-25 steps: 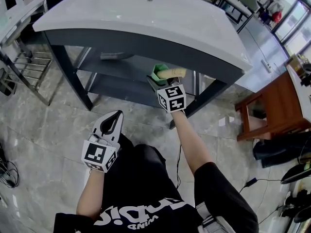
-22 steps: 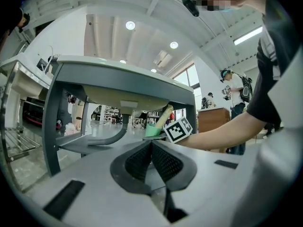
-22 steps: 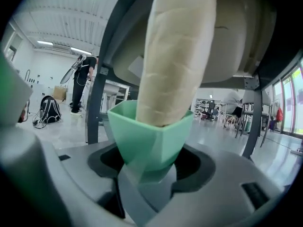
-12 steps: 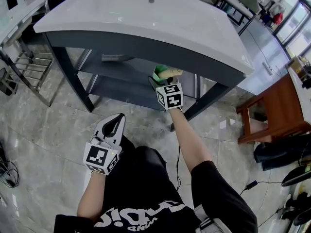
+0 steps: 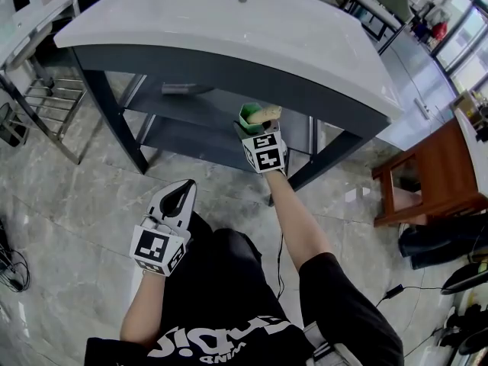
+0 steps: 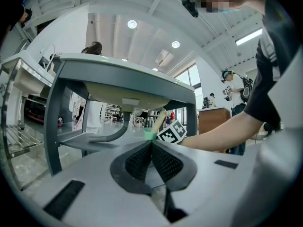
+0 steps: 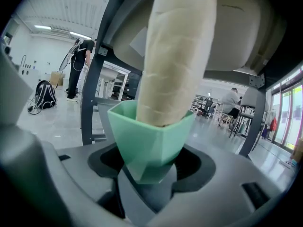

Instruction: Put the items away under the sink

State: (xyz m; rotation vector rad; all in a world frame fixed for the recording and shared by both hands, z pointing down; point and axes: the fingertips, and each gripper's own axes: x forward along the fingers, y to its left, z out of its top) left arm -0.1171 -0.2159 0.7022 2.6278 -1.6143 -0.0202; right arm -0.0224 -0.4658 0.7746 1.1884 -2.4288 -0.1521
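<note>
My right gripper (image 5: 254, 123) is shut on a mint-green faceted cup (image 7: 150, 136) that holds a beige rolled towel (image 7: 175, 56). In the head view the green cup (image 5: 248, 114) and the beige roll (image 5: 266, 113) hang just in front of the dark shelf (image 5: 191, 105) under the white sink top (image 5: 229, 29). The sink's basin underside (image 7: 236, 37) looms right above the roll in the right gripper view. My left gripper (image 5: 176, 198) hangs low over the floor by my left knee, its jaws pressed together and empty. From the left gripper view the cup (image 6: 150, 133) shows ahead under the sink.
The vanity stands on dark legs (image 5: 114, 117) with a lower shelf (image 5: 183, 139). A grey drain pipe (image 5: 177, 88) lies on the upper shelf. A metal rack (image 5: 42, 105) stands at left, a brown wooden stool (image 5: 427, 166) at right. Marble floor (image 5: 69, 204) lies around.
My right gripper with the cup and roll has moved slightly forward, closer to the shelf under the sink. The left gripper has stayed put.
</note>
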